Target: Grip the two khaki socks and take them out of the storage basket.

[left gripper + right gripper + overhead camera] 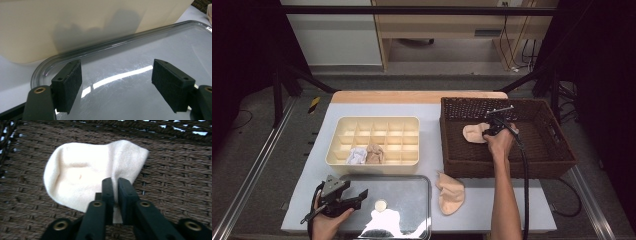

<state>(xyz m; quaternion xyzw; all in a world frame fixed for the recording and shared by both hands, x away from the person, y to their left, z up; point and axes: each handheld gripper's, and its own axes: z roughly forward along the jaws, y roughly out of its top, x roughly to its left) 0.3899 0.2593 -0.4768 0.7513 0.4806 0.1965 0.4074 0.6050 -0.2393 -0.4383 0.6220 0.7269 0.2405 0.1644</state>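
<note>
A pale peach sock [82, 172] lies on the floor of the dark woven basket [557, 150]. My right gripper [115, 183] is shut on a fold of that sock, its pads pinching the fabric; from above it [490, 131] sits inside the basket at the sock's [473, 133] right edge. A second peach sock [450, 194] lies on the table in front of the basket. My left gripper [360, 196] rests near the table's front left, open, its pads [69, 83] spread over the clear tray [140, 47] with nothing between them.
A cream divided organizer [377, 122] stands mid-table with a white sock [355, 156] and a beige sock [374, 153] in its front compartments. The clear tray [412, 182] lies in front of it. Black frame rails border the table.
</note>
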